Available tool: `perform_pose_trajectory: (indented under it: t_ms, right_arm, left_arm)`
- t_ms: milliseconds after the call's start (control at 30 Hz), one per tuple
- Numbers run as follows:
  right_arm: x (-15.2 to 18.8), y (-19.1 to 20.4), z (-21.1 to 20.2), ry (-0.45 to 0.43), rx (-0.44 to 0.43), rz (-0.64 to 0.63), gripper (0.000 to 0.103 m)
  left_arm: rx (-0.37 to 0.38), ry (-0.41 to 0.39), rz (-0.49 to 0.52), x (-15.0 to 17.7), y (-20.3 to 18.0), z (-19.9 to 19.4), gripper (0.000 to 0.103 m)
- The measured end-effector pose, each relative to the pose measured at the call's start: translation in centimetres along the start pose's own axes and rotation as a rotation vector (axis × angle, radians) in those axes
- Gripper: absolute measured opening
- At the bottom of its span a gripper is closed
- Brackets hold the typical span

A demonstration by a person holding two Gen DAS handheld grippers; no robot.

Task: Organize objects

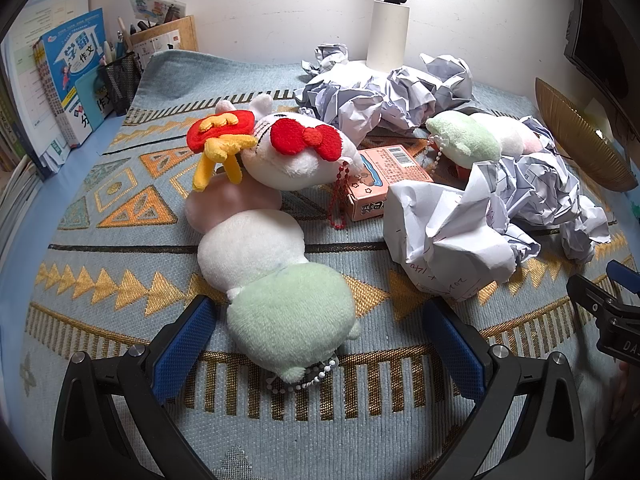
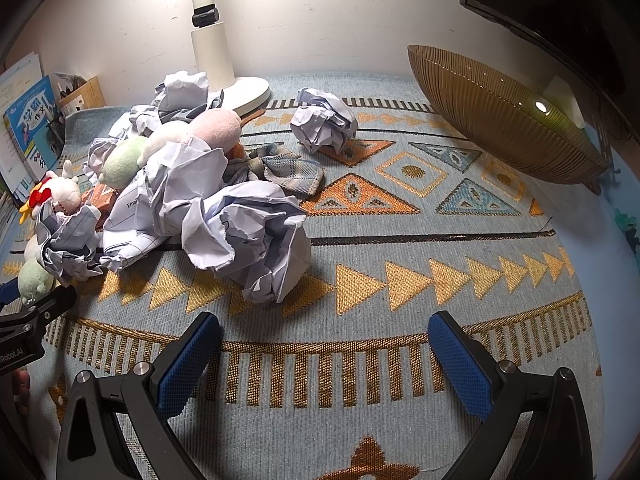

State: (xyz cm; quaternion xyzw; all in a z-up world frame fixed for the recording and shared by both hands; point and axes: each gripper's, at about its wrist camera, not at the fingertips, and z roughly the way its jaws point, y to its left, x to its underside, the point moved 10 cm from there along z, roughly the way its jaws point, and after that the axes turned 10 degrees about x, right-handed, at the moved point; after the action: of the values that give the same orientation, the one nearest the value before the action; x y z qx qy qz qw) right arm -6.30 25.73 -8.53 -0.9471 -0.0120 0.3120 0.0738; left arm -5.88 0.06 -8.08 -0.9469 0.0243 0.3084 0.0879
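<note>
Left claw (image 1: 320, 334), spread wide, straddles the green end of the plush toy (image 1: 276, 280).

Plush toys (image 1: 276, 280) (lying flat) beside crumpled papers (image 1: 448, 240)

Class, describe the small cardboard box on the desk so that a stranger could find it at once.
Start at the white lamp base by the wall and come forward over the crumpled paper on the patterned mat. The small box lies flat beside the white plush with a red bow. It alone is salmon-pink cardboard with a printed barcode.
</note>
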Motion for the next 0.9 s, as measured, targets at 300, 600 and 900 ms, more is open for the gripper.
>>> perform_pose_trajectory:
  t_ms: [300,600,900]
  right_arm:
    - [0.0,0.0,0.0,0.0,-0.001,0.0,0.103]
    - [-0.5,0.3,0.1,-0.012,-0.039,-0.039,0.103]
    - [-2.8,2.9,0.3,-0.043,-0.22,-0.015,0.103]
  left_arm:
    - [0.0,0.0,0.0,0.0,0.0,0.0,0.103]
    - [0.0,0.0,0.0,0.0,0.0,0.0,0.103]
    - [0.0,0.0,0.0,0.0,0.0,0.0,0.103]
